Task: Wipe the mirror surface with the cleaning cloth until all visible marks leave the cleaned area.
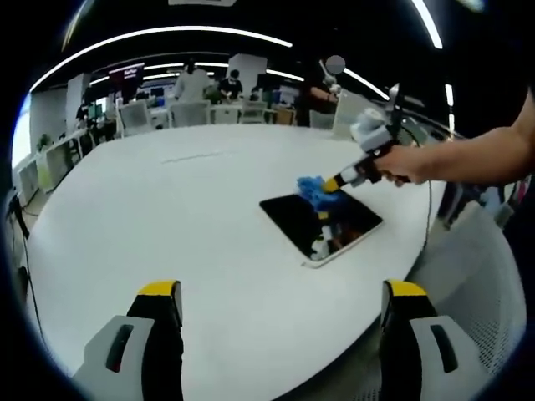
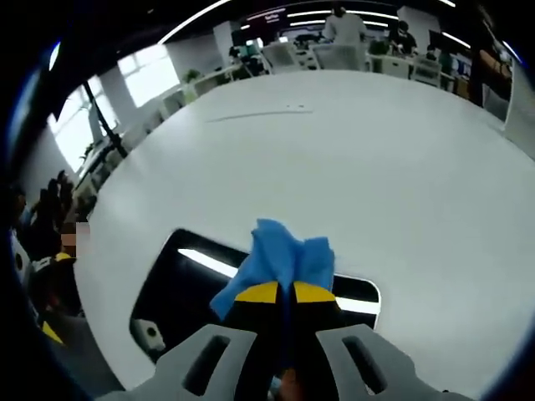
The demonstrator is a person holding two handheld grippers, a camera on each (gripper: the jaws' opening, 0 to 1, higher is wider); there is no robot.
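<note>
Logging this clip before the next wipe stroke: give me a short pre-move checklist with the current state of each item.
1. Cloth held: ok. The right gripper is shut on the blue cleaning cloth.
2. Cloth on glass: ok. In the left gripper view the cloth sits at the far edge of the mirror.
3. Mirror fully on the white table: ok, though it lies near the table's edge.
4. Left gripper out of the way: ok, open, holding nothing, hovering short of the mirror.
5. Marks gone: cannot tell; reflections hide the surface.
6. Mirror and cloth in view: ok.
</note>
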